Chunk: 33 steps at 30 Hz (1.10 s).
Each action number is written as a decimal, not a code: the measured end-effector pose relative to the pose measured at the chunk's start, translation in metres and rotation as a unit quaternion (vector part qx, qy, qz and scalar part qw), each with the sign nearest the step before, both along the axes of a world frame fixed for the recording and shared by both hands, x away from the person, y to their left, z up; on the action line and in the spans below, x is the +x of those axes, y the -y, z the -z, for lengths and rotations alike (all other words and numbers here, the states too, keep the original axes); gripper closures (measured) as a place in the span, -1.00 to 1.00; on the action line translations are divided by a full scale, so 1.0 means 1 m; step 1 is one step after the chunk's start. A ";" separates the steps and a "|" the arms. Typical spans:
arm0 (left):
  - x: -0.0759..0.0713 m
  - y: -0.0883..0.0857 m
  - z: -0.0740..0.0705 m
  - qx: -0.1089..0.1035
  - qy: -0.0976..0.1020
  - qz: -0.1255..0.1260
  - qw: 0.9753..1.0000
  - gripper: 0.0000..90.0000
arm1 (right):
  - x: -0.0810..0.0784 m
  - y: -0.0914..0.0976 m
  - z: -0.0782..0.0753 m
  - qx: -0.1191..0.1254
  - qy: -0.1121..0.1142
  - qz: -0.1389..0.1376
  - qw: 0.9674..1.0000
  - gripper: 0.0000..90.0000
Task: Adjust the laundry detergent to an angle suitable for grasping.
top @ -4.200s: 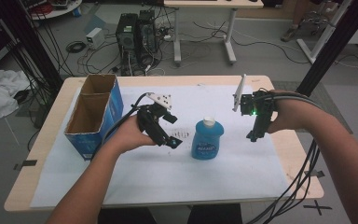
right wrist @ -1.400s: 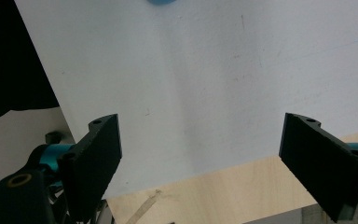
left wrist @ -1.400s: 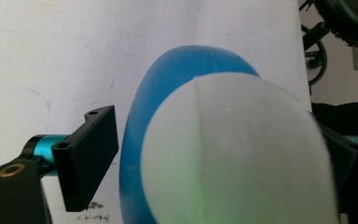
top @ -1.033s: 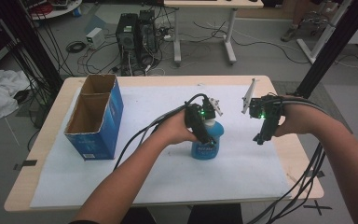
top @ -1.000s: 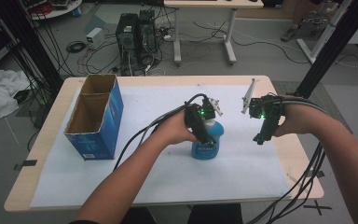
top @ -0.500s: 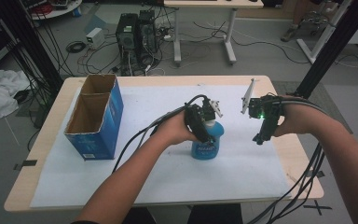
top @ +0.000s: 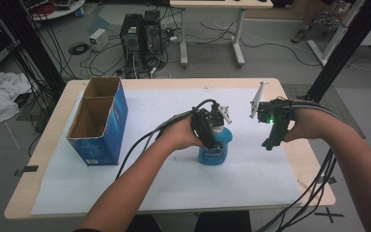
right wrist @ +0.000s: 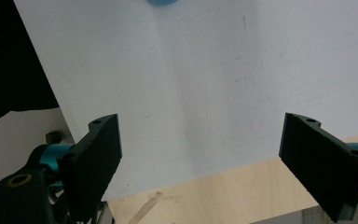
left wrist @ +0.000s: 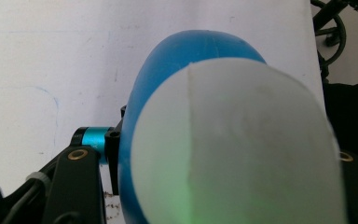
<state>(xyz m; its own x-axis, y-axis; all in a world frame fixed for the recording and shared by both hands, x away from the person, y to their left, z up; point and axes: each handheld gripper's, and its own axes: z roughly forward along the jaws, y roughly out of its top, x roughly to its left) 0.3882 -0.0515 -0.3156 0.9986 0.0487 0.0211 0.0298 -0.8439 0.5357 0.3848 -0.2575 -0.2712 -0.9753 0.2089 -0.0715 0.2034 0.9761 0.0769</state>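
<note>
A blue bottle (top: 217,154) with a printed label stands upright on the white sheet (top: 149,183) near the table's middle. My left gripper (top: 216,140) comes in from the left and is shut on the bottle's upper part. In the left gripper view the bottle (left wrist: 177,60) sits close up between the black fingers (left wrist: 77,182), its pale front facing the camera. My right gripper (top: 268,143) hangs to the right of the bottle, apart from it, pointing down. In the right gripper view it (right wrist: 200,158) stands wide open over the sheet with nothing between its pads.
An open blue cardboard box (top: 99,121) stands at the table's left side. The white sheet stops short of the wooden table edge (top: 314,164) at the right. Cables trail from both grippers off the front. Computer towers (top: 137,34) and desks stand on the floor behind.
Since the oldest frame my left gripper has moved right, from beside the box to the bottle, and sits around it. Over the last second neither hand has visibly shifted.
</note>
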 end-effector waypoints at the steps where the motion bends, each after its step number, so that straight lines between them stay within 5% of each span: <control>1: 0.000 0.000 0.000 0.000 0.000 0.000 1.000 -0.13 | 0.000 0.000 0.000 0.000 0.000 0.000 1.000 -0.73; 13: 0.000 -0.015 -0.021 -0.011 0.003 0.004 1.000 -0.14 | -0.001 -0.002 -0.002 0.001 0.002 -0.002 1.000 -0.73; 29: 0.003 -0.036 -0.031 -0.030 -0.022 0.059 0.998 -0.14 | -0.002 -0.004 -0.004 0.002 0.004 -0.003 1.000 -0.73; 33: 0.001 -0.040 -0.032 -0.029 -0.032 0.094 0.995 -0.14 | -0.002 -0.004 -0.005 0.000 0.004 -0.003 1.000 -0.73</control>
